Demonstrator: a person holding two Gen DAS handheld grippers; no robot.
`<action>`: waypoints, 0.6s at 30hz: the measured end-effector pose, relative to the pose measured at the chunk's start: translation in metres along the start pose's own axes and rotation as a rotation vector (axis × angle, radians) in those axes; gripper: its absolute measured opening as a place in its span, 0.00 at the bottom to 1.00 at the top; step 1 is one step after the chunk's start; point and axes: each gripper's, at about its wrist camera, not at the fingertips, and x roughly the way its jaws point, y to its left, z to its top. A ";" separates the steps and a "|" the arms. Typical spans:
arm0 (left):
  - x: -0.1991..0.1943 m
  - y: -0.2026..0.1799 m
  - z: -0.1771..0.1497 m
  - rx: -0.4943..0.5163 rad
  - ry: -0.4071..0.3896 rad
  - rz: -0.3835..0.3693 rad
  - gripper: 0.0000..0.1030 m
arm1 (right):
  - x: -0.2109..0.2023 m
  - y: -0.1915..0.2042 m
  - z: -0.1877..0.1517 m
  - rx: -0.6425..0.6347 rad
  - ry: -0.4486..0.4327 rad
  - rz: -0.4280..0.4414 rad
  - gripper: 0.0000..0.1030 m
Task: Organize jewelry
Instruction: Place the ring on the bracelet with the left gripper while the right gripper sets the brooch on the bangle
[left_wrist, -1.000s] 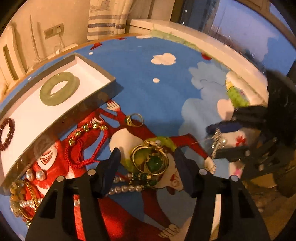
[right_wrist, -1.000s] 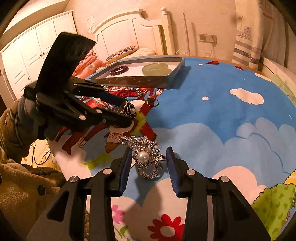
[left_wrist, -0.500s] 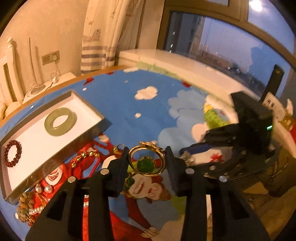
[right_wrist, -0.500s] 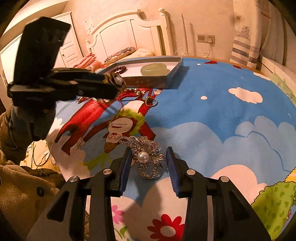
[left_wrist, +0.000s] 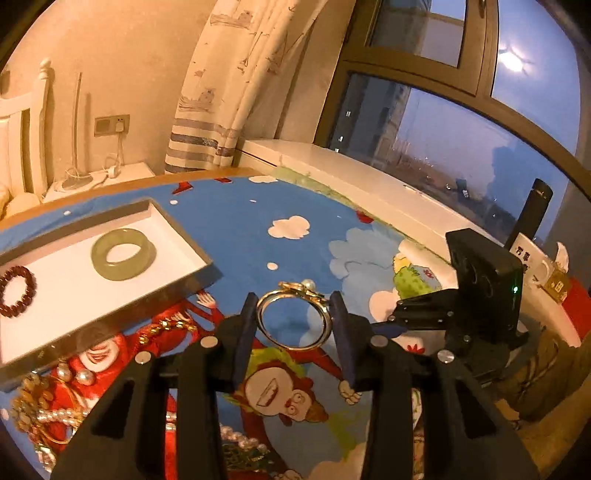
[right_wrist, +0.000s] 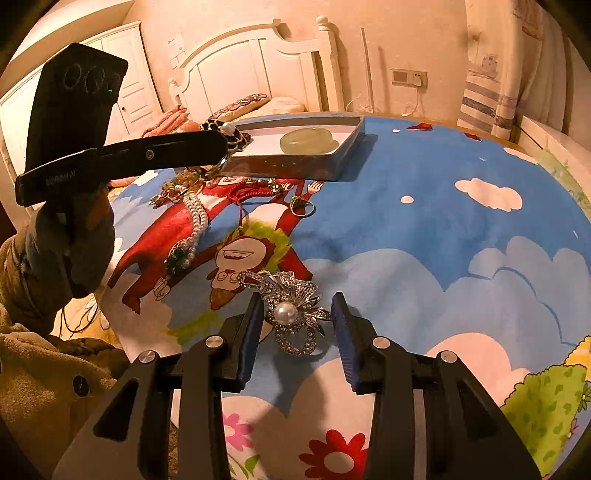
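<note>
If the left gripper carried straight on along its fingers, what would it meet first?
Probably the blue cartoon cloth, right of the tray. The left gripper, clamping a gold bangle, points down and past it; depth is uncertain.

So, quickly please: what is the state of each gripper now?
Left gripper: closed on the gold bangle, lifted.
Right gripper: around the pearl brooch; grip cannot be told.

The red bead bracelet (left_wrist: 16, 291) is cut off by the left edge; the left tool (right_wrist: 225, 142) hides part of the tray (right_wrist: 332, 162); whether the right tool (right_wrist: 297, 325) touches the brooch (right_wrist: 291, 314) is unclear.
</note>
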 end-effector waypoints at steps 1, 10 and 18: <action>0.001 0.001 0.000 0.008 0.004 0.016 0.37 | -0.001 0.000 0.001 0.001 -0.005 -0.003 0.37; -0.014 0.026 -0.010 -0.011 0.041 0.192 0.38 | 0.004 0.004 0.010 0.009 -0.013 -0.028 0.37; -0.012 0.048 -0.025 -0.051 0.096 0.315 0.38 | 0.015 0.011 0.024 0.015 -0.008 -0.053 0.37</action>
